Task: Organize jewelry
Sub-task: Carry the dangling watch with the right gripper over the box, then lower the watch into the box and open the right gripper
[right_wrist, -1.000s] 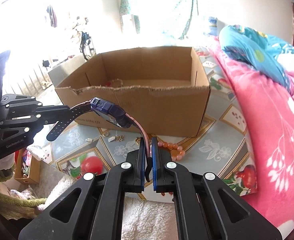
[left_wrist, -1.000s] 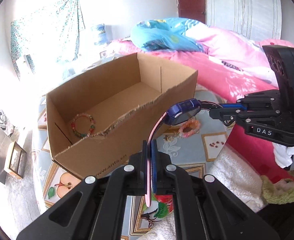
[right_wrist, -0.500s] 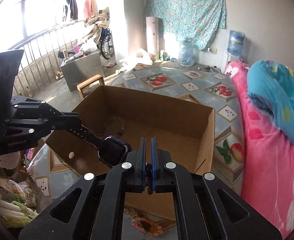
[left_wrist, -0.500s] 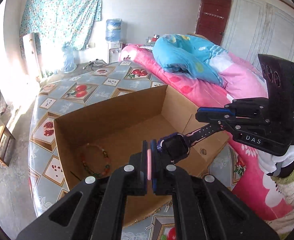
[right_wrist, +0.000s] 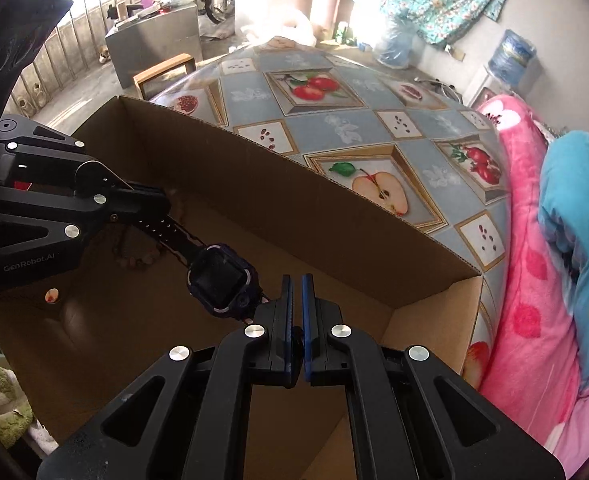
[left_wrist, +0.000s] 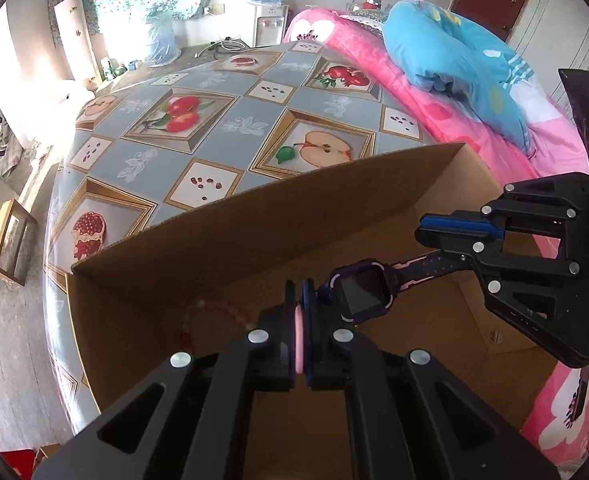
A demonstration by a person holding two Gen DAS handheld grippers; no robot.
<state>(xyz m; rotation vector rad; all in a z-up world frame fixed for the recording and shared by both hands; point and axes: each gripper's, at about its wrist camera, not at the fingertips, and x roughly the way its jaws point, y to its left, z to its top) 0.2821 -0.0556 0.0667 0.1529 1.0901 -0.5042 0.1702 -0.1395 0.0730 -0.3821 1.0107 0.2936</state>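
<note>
While the purple square-faced watch is hanging over the open brown cardboard box, both grippers' fingers are pinching its strap ends, stretching it sideways.

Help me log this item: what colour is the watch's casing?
Dark purple around a black screen; watch shows best in the right wrist view.

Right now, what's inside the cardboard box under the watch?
Inside the cardboard box, a beaded bracelet lies on the floor near the left gripper. The watch and both grippers cover part of the floor, so anything beneath them is hidden.
</note>
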